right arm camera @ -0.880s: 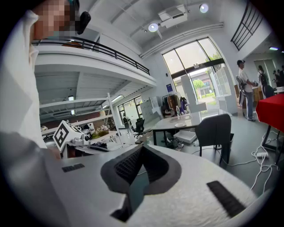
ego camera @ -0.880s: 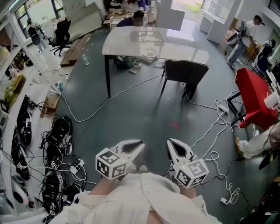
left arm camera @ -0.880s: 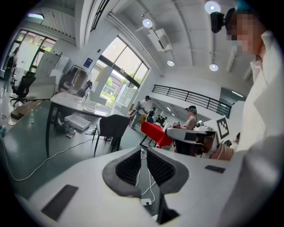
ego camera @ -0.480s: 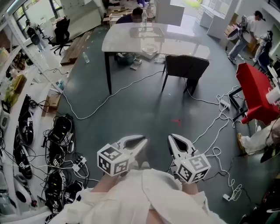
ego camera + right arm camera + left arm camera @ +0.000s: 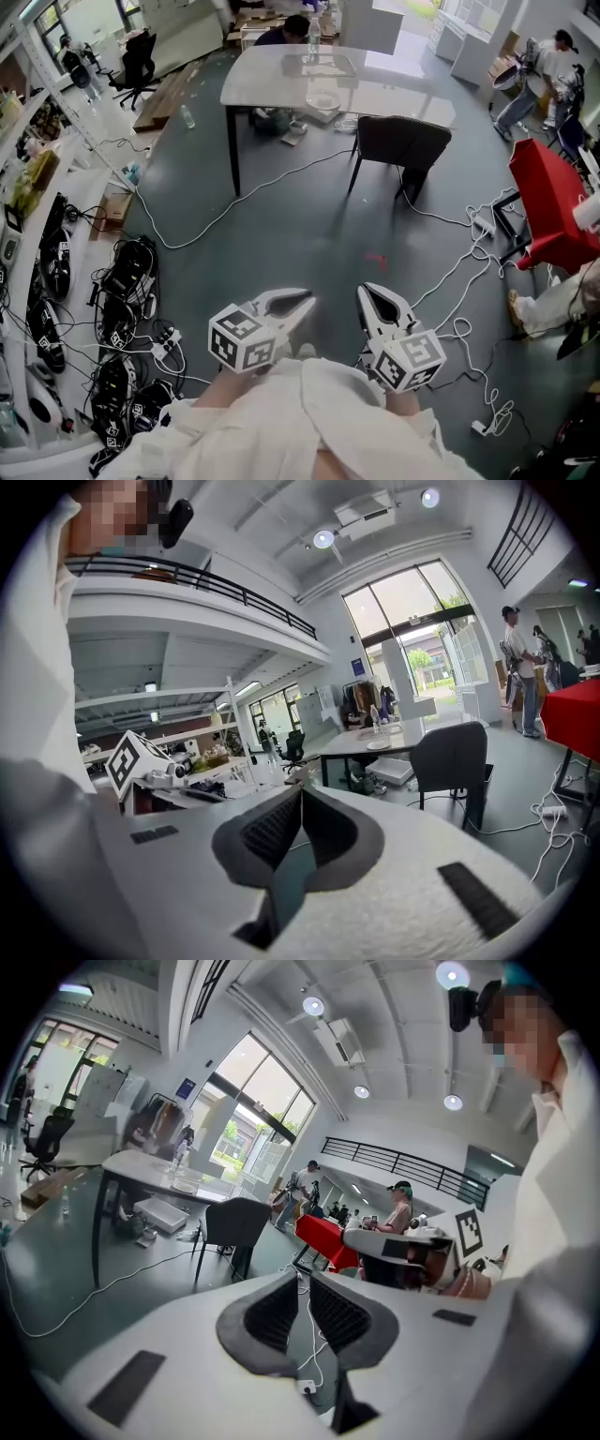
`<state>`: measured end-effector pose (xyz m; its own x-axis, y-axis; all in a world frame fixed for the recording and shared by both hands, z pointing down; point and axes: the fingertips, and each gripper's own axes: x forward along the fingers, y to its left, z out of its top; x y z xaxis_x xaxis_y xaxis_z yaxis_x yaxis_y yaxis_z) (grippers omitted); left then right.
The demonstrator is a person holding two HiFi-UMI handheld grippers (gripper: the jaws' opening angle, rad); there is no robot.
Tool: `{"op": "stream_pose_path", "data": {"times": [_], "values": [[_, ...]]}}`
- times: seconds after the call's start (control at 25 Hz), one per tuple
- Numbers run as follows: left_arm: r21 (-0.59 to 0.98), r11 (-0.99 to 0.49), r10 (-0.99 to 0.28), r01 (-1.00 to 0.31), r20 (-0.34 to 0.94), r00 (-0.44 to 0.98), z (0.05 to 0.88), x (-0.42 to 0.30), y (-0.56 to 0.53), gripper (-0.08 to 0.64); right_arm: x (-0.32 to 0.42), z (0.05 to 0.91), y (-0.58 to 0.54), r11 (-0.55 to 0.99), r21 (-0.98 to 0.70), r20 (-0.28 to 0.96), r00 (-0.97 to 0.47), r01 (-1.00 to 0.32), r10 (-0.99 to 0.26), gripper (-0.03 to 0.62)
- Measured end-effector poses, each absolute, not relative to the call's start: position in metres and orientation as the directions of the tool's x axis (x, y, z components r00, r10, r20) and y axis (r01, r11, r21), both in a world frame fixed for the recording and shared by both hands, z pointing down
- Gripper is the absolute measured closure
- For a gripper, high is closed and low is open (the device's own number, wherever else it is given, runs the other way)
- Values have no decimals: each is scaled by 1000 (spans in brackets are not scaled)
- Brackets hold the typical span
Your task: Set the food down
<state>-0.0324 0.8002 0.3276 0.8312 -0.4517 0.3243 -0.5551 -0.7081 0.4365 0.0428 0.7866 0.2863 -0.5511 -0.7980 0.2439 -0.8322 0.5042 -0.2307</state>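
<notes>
The left gripper (image 5: 300,1281) had its ribbed dark jaws drawn together on nothing, and the right gripper (image 5: 300,794) had its jaws pressed tip to tip, likewise empty. Far across the smooth grey floor (image 5: 281,253), strewn with thin white cables (image 5: 202,236), a round pale dish (image 5: 323,98) lay on the glossy white table (image 5: 403,94), by which stood a dark chair (image 5: 403,142). Whether the dish held the food could not be told.
</notes>
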Motion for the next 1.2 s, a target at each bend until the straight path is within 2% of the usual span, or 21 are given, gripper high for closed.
{"op": "stream_pose_path", "data": {"times": [0.32,0.6,1.2], "values": [[467,-661,-492,-587,321,809,339,-26,799,511,36,300,791,568,-235,270,-614,-789,-741,589],[466,-676,-444,-571,361,820,357,-11,784,511,33,313,770,584,-231,280,-628,-778,-726,589],[452,-723,-424,-523,307,852,336,-32,593,511,10,297,577,556,-186,262,-586,-810,-767,589]]}}
